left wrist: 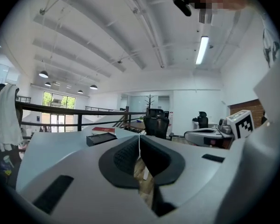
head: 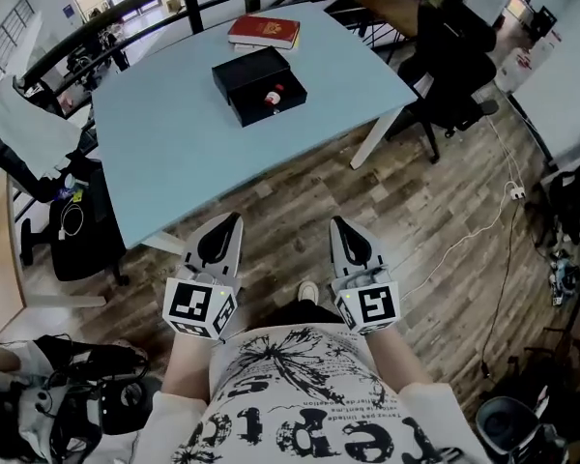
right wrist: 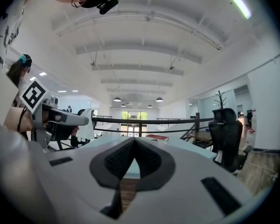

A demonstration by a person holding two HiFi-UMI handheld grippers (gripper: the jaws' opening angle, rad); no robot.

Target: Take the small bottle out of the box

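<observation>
A black open box (head: 259, 84) lies on the light blue table (head: 174, 153), far from me. Inside it rests the small bottle (head: 273, 97), white with a red cap. The left gripper (head: 234, 218) and the right gripper (head: 336, 222) are held close to my body over the wooden floor, well short of the table. Both point toward the table with jaws together and nothing between them. In the left gripper view the box (left wrist: 101, 138) shows small beyond the shut left gripper (left wrist: 139, 136). In the right gripper view the right gripper (right wrist: 133, 140) has its tips meeting.
A red book (head: 264, 31) lies on the table behind the box. Black office chairs stand at the right (head: 454, 75) and left (head: 77, 230) of the table. A black railing (head: 106, 17) runs behind it. Cables trail on the floor at the right.
</observation>
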